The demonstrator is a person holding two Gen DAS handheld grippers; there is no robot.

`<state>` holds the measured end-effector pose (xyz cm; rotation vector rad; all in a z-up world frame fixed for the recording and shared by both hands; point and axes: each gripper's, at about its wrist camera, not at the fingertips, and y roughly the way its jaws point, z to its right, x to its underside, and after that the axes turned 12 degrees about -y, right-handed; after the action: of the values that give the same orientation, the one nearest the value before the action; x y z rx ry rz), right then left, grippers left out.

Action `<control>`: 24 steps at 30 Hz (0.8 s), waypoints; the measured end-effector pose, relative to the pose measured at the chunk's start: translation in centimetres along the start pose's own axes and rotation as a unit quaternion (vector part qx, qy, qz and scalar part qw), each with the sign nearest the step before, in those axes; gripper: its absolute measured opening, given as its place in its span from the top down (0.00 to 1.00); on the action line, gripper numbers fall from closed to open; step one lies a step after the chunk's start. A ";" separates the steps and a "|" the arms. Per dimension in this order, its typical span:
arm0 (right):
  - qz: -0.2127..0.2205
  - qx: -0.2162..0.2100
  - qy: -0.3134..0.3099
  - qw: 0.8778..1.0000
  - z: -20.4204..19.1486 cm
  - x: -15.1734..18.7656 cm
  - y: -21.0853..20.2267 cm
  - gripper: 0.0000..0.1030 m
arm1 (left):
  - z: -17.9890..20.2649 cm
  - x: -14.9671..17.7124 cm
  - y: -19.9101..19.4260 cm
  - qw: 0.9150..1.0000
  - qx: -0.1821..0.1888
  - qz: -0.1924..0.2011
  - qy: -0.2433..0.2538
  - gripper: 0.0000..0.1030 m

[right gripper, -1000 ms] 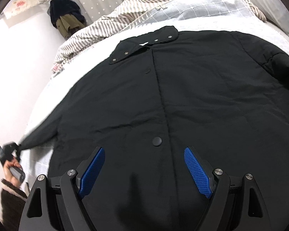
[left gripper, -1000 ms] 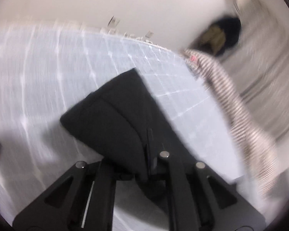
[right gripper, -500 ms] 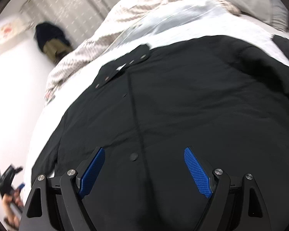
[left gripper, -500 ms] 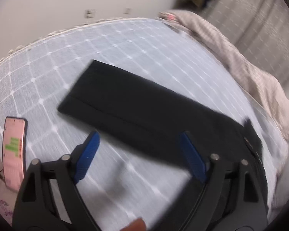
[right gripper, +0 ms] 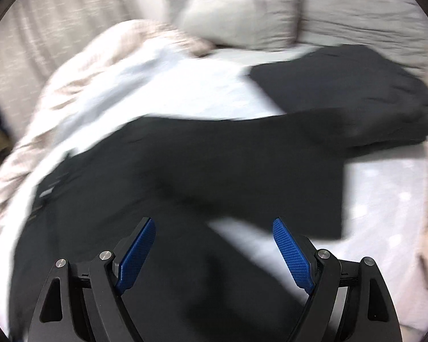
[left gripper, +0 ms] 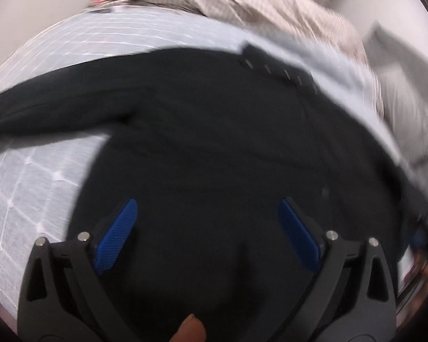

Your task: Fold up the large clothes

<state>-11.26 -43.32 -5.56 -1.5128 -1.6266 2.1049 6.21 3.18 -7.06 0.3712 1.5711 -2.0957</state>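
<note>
- Jacket (left gripper: 214, 142): black, matte, snap-front, spread flat on the grid-quilted bedspread (left gripper: 28, 185), collar toward the striped duvet (left gripper: 242, 2).
- Left sleeve (left gripper: 57, 105), pinched a second ago, now lies released, stretched out from the jacket body; spreading looks done, fold not begun.
- Left gripper (left gripper: 207, 233): jaws opening, nothing between.
- Right gripper (right gripper: 214, 253): apart, empty, over the jacket.

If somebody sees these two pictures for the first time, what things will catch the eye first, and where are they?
First comes the big black jacket, spread flat over the light quilted bed cover and filling the middle of both views, one sleeve stretched to the left in the left wrist view. Next come the blue pads of the left claw and the right claw at the bottom of each picture, with nothing held between them; the left one's jaws are opening. A grey pillow lies at the top of the right view.
</note>
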 end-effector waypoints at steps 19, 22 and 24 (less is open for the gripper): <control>0.015 0.065 0.039 0.997 8.3 -4.2 5.0 0.89 | 2.0 1.5 3.9 0.999 -0.007 -0.036 0.026 0.03; 0.093 0.106 -0.025 0.990 7.0 -8.5 1.5 0.90 | 1.8 1.4 4.3 0.999 -0.002 -0.022 0.025 0.03; 0.143 0.158 -0.065 0.975 6.7 -11.6 -0.5 0.91 | 1.7 1.4 4.6 1.000 0.000 -0.016 0.020 0.03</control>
<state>-10.39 -54.47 1.86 -1.6065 -1.0840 2.5100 7.58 0.25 -10.97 0.3938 1.6100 -2.1240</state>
